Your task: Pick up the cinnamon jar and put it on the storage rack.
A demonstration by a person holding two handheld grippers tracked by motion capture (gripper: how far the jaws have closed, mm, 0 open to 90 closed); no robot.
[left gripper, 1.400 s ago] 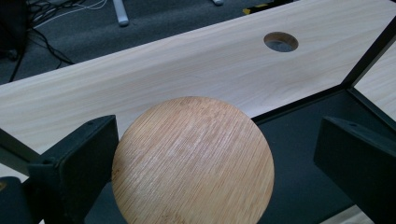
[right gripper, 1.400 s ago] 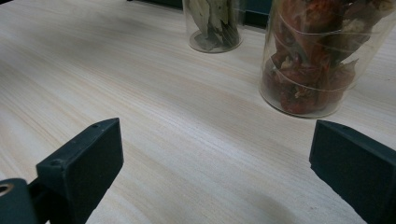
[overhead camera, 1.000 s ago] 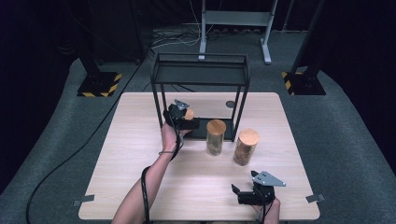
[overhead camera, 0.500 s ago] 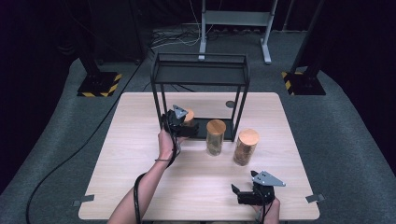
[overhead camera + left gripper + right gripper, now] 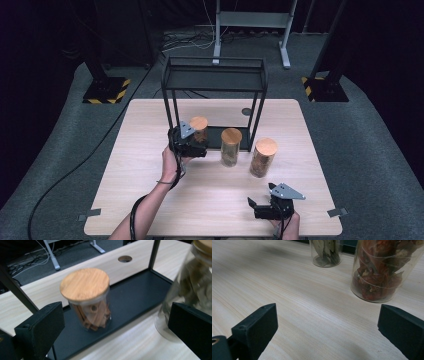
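A glass jar of cinnamon sticks (image 5: 86,298) with a wooden lid stands on the bottom tray (image 5: 135,292) of a black metal shelf frame (image 5: 215,75). My left gripper (image 5: 113,326) is open just in front of it, jaws wide and touching nothing; from above the left gripper (image 5: 196,145) sits at the tray's near left corner. A jar of bay leaves (image 5: 231,146) and a jar of red chillies (image 5: 263,156) stand on the table in front of the frame. My right gripper (image 5: 254,209) rests open near the front edge, short of the chilli jar (image 5: 384,270).
The light wooden table (image 5: 150,200) has a round cable hole (image 5: 246,111) behind the frame. The frame's top shelf (image 5: 215,80) is bare. Dark floor, cables and stand legs surround the table.
My left gripper has drawn back toward the person, away from the cinnamon jar, which stays on the tray. The right gripper has not moved.
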